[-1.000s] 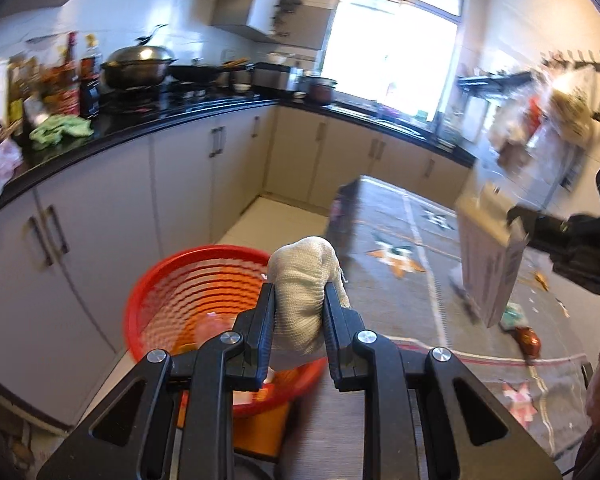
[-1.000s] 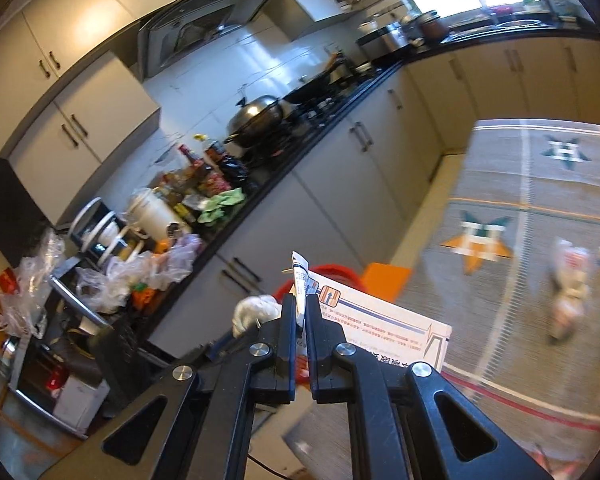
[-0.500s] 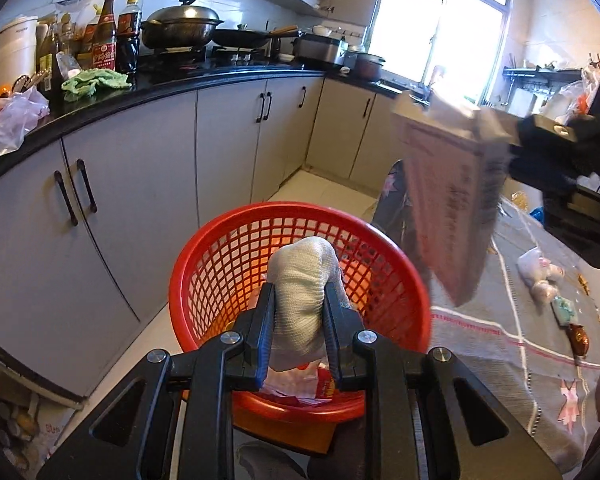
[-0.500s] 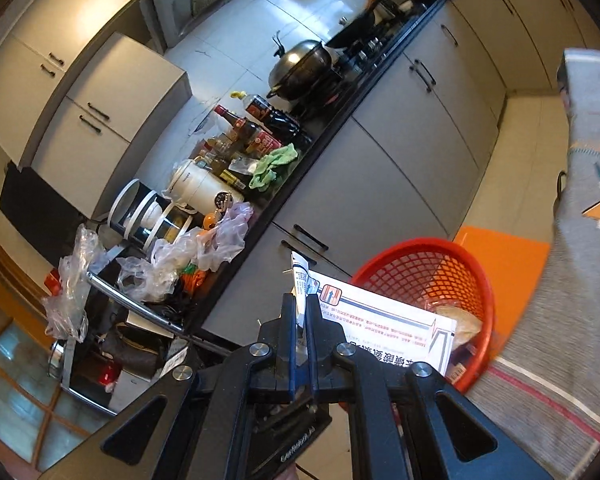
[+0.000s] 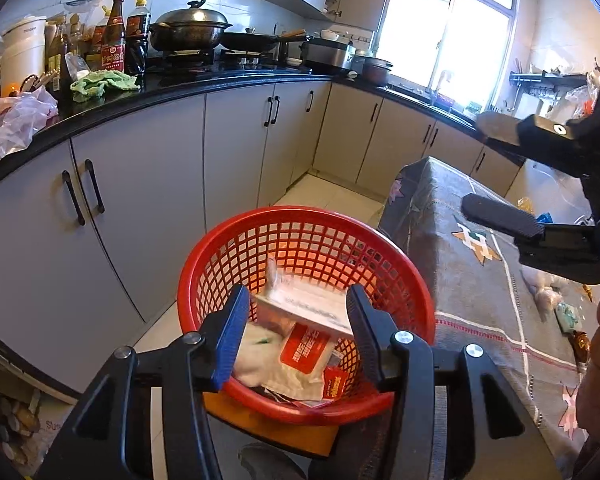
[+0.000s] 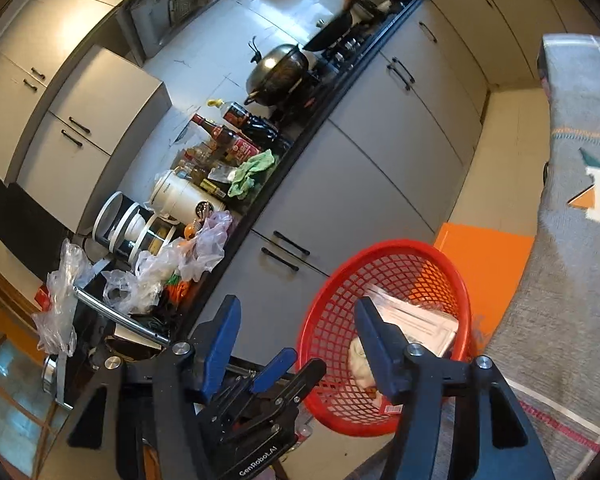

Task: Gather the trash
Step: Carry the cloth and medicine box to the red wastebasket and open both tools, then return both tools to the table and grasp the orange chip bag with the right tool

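Both grippers are hanging over the red basket (image 5: pixel 306 248) with nothing between their fingers. The left gripper (image 5: pixel 296 332) is standing with its jaws spread wide, directly above the basket's near rim. The right gripper (image 6: pixel 296 344) is likewise released, jaws well apart, off to the basket's side; in the left wrist view it (image 5: pixel 496 172) is reaching in from the right, above the table.

The trash is lying inside the basket: a white carton (image 5: pixel 308 308) tilted against the mesh, a pale cloth wad (image 5: pixel 254 350) beside it, and red-printed wrappers (image 5: pixel 312 350) beneath. The basket is sitting on an orange stool (image 6: pixel 488 256) between the cabinets and the cloth-covered table (image 5: pixel 460 280).

Judgement: the drop step is finishing. More litter is lying on the table, namely a clear bag (image 5: pixel 546 290), a small green packet (image 5: pixel 568 314) and a brown item (image 5: pixel 580 344). The next move is calling for swinging a released gripper back over the table and closing on one of these.
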A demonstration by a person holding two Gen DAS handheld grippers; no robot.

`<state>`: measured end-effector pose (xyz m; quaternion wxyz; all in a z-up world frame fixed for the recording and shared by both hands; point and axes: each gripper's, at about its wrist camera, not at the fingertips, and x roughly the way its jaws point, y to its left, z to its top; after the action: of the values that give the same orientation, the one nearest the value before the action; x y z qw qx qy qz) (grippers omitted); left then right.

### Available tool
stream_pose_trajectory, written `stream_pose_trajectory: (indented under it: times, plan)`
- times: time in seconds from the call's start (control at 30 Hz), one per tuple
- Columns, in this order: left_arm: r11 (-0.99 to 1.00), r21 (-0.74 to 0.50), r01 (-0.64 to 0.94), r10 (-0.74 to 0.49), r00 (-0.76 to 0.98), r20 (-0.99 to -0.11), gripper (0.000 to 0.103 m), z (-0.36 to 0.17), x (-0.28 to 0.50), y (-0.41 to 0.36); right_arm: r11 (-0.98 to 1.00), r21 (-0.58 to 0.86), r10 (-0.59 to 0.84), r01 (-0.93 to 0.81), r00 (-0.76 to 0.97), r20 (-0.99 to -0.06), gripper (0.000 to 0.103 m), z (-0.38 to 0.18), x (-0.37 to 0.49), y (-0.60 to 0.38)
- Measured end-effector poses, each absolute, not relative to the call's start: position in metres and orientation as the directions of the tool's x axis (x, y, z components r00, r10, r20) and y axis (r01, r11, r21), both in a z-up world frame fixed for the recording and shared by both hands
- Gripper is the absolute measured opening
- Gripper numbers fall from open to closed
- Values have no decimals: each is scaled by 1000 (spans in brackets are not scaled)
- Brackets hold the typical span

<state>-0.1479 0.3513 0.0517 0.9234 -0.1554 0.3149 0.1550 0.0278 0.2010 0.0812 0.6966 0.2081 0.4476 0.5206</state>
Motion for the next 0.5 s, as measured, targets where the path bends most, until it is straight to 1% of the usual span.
stream_pose_trajectory:
  times: [0.1,0.2,0.33,0.5]
  plan:
    - [904,-195,-381,187,762,-620,49,57,-151,347,373,744,914,-554,83,-397,65,91,24,184]
    - [909,-201,-366,178,774,-608,50,63,-154,338,425,693,893,-583,144,-427,65,100,17,166]
    - [923,-193,-332,157,787,-597,52,68,-151,319,549,558,819,-622,267,-508,64,107,3,141]
    - [948,-169,-270,117,790,-602,52,70,-141,287,642,433,746,-633,384,-544,64,111,-10,111]
